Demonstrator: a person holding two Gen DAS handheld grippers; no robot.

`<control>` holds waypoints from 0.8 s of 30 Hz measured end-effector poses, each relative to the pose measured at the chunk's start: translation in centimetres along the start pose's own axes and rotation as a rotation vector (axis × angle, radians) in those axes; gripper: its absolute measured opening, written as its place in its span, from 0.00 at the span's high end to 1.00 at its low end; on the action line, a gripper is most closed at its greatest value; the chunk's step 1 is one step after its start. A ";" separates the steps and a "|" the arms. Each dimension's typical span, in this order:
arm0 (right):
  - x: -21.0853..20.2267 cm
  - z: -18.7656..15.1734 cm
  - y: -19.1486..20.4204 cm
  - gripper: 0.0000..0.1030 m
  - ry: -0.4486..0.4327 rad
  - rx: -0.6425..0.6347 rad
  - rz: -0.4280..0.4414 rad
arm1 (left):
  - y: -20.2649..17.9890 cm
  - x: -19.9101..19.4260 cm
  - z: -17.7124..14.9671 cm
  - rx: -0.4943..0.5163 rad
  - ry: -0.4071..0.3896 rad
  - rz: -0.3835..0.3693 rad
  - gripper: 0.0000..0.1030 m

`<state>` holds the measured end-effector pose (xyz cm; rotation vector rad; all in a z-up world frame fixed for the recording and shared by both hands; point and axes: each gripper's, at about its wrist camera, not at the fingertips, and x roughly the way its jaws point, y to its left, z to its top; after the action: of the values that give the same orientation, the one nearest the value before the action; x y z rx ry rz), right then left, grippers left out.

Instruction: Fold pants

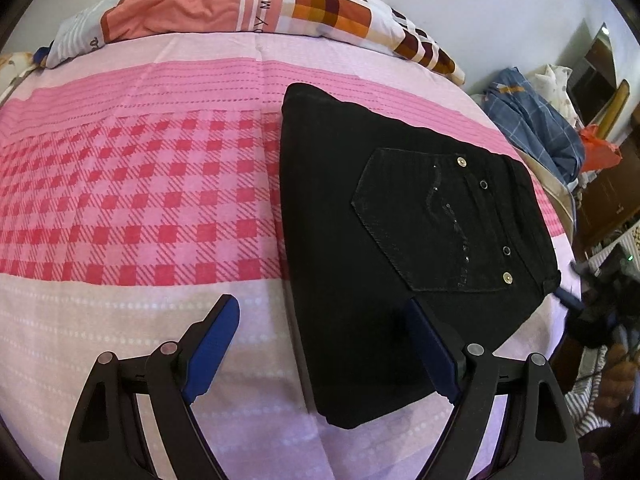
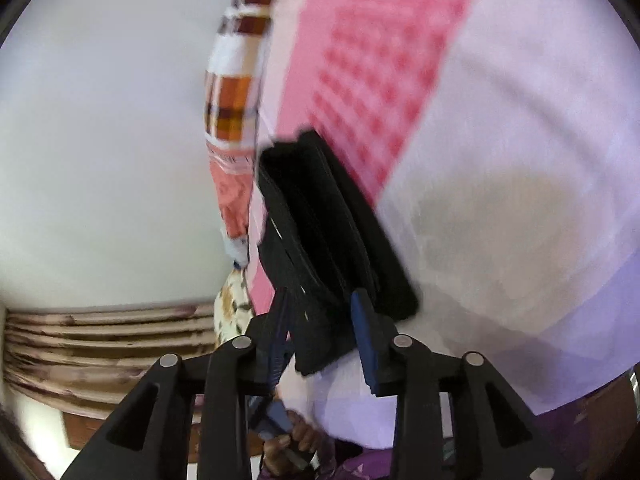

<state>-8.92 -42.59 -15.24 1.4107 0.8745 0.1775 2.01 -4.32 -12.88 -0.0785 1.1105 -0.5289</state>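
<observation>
Folded black pants (image 1: 400, 216) on pink bedsheet (image 1: 120, 184); L gripper (image 1: 320, 344) open, R gripper (image 2: 324, 328) fingers apart w/ pants edge between

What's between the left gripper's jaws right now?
In the left wrist view, pink checked bedsheet and the folded black denim pants' near edge; the left gripper grips nothing.

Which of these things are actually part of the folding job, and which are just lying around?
Part of the job:
black pants, folded on the bed
left gripper, open, empty
right gripper, at the pants' edge

Just lying about:
patterned pillow
pink checked bedsheet
blue plaid cloth
</observation>
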 end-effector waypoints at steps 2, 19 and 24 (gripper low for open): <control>-0.5 0.5 1.3 0.70 -0.024 -0.046 0.011 | -0.1 -0.1 0.1 0.003 -0.001 -0.001 0.17; 4.4 0.4 -0.7 1.00 0.084 -0.040 -0.041 | 0.3 0.1 -0.2 -0.026 0.003 -0.009 0.17; 4.4 0.5 -0.4 0.95 0.082 -0.043 -0.006 | 1.8 -1.8 0.2 -0.078 -0.072 -0.065 0.17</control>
<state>-5.74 -40.48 -17.54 1.3685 0.9376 0.2498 2.26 -1.98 -11.85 -0.2011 1.0606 -0.5369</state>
